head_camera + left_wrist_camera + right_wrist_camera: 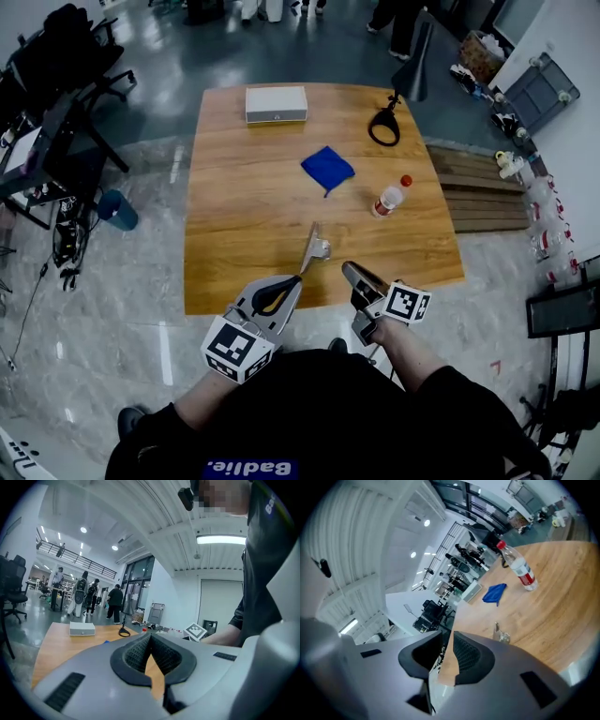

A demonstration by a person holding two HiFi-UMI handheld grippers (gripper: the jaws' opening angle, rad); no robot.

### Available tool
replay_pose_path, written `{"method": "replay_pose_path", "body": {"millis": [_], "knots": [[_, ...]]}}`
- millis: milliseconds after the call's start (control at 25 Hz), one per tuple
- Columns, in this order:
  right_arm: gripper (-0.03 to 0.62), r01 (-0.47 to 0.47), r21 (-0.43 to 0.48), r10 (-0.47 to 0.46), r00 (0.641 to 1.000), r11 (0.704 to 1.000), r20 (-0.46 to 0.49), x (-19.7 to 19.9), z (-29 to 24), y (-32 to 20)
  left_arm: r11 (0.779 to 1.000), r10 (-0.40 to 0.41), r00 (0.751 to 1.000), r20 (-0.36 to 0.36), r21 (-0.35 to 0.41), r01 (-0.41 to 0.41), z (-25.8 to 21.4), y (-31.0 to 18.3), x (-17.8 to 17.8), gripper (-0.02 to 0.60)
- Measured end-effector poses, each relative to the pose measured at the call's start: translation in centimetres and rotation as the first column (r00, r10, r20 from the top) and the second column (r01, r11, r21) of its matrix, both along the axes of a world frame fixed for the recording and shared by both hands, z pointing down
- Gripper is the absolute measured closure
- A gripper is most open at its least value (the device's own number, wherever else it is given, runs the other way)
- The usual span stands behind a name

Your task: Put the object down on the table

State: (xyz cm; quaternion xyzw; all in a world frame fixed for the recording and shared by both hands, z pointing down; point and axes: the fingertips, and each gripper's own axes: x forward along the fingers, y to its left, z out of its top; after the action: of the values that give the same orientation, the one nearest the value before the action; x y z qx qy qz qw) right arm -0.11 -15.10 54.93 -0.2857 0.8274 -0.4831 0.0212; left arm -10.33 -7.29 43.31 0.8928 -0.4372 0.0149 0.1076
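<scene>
A small shiny metal object (pixel 317 247) lies on the wooden table (pixel 244 234) near its front edge; the right gripper view shows the metal object (pixel 500 633) resting alone on the wood. My left gripper (pixel 300 277) hovers just short of it, at the table's front edge. Its jaws meet at the tips with nothing between them (pixel 150 635). My right gripper (pixel 348 268) hangs a little to the right of the object, also at the front edge. Its jaws are shut and empty (pixel 450 633). Neither gripper touches the object.
Farther back on the table are a blue cloth (pixel 328 170), a plastic bottle with a red cap (pixel 390 198) lying on its side, a white box (pixel 276 103) and a black looped tool (pixel 384 125). Office chairs (pixel 66 112) stand left, wooden planks (pixel 478 187) right.
</scene>
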Motion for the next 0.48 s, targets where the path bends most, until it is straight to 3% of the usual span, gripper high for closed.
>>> {"method": "replay_pose_path", "body": {"millis": [120,200,320,480], "knots": [[0.517,0.101,0.145,-0.097,0.995,0.984,-0.031,0.6,-3.4,0.6,0.999,-0.044,0.999,0.008,0.000,0.044,-0.7,-0.4,2.0,0.574],[0.517,0.175,0.258,-0.158,0.984,0.950,-0.088,1.6,-5.6,1.1,0.997,-0.082,0.997,0.011,0.003,0.082,-1.2,-0.9,3.3,0.574],[0.528,0.275,0.425,-0.220,0.960,0.862,-0.176,3.4,-8.6,1.7,0.992,-0.129,0.991,0.039,0.015,0.129,-2.0,-1.6,5.5,0.574],[0.547,0.364,0.571,-0.282,0.931,0.736,-0.231,5.4,-11.6,3.1,0.985,-0.173,0.984,0.033,-0.002,0.174,-2.7,-1.4,9.0,0.574]]}}
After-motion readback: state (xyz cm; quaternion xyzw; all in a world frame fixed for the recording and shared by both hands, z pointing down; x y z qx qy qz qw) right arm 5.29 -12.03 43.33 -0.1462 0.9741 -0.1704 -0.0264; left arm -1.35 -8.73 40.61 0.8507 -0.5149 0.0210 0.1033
